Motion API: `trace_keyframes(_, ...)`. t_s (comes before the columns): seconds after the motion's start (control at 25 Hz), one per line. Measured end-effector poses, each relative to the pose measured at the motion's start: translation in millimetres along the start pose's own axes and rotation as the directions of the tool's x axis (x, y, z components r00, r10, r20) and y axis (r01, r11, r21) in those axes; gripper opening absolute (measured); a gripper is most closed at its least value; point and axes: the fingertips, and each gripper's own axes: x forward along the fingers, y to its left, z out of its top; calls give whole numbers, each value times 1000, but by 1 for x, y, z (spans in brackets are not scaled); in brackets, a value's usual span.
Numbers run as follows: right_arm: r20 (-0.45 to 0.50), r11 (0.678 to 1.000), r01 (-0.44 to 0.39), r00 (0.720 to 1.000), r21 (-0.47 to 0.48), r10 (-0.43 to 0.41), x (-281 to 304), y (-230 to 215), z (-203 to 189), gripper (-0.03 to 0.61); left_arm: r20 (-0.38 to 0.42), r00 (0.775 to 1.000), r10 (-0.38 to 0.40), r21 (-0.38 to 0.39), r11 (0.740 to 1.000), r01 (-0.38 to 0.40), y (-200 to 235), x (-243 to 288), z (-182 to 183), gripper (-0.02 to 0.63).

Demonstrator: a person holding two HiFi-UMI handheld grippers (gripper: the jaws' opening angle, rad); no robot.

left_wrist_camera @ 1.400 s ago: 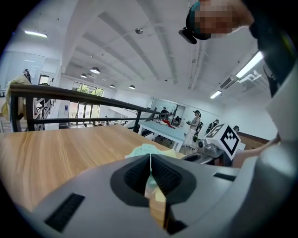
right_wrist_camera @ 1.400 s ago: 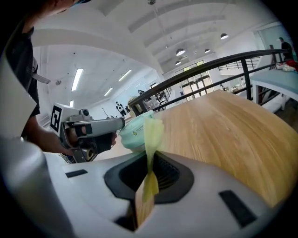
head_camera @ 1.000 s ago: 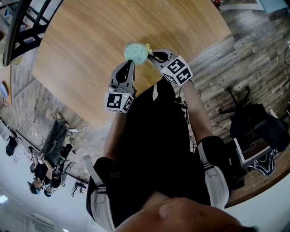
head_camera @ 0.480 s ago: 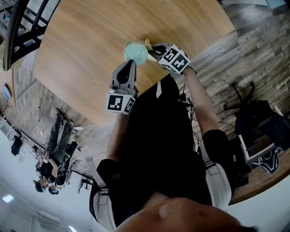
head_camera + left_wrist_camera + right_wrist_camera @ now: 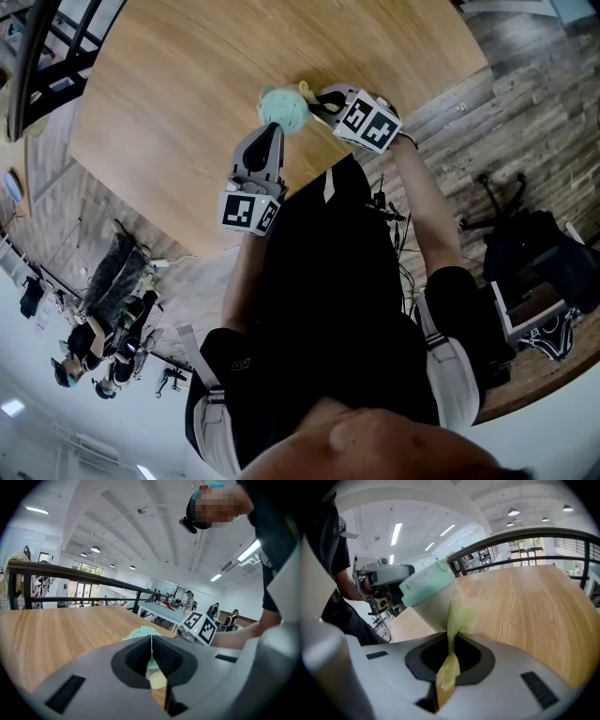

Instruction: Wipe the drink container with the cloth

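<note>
A drink container (image 5: pixel 281 108) with a mint-green lid and a pale body hangs tilted above the wooden table (image 5: pixel 187 66). My left gripper (image 5: pixel 272 129) is shut on it from the near side; in the left gripper view the jaws meet on a pale part, with the green lid (image 5: pixel 140 632) just beyond. My right gripper (image 5: pixel 319 101) is shut on a yellow cloth (image 5: pixel 307 90). In the right gripper view the cloth (image 5: pixel 457 616) lies against the container (image 5: pixel 426 592), and the left gripper (image 5: pixel 386 576) holds the container's lid end.
The table's near edge runs below my grippers, with wood-plank floor beyond it. A black chair and bags (image 5: pixel 525 248) sit on the floor at the right. A dark railing (image 5: pixel 37 56) borders the table's far left. Several people stand in the distance.
My right gripper has slid with the cloth along the container, away from my body. The left gripper and the container have held nearly still.
</note>
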Motion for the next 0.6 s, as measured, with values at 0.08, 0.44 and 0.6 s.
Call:
trace_keyframes(0.08,-9,998,-25,1000,-62,24,-11,6,12,46,0,1000,-3,-6,1000,3,1,0,0,26)
trace_keyframes(0.44,-151,945,-171,980,-279,133,-23,10,28,46,2,1000,-15,-27,1000,15,3,1,0,26)
trace_keyframes(0.6,-243,930,-222,958,-294,152,-11,-1,18,46,11,1000,-20,-31,999,21,1,3,0,26)
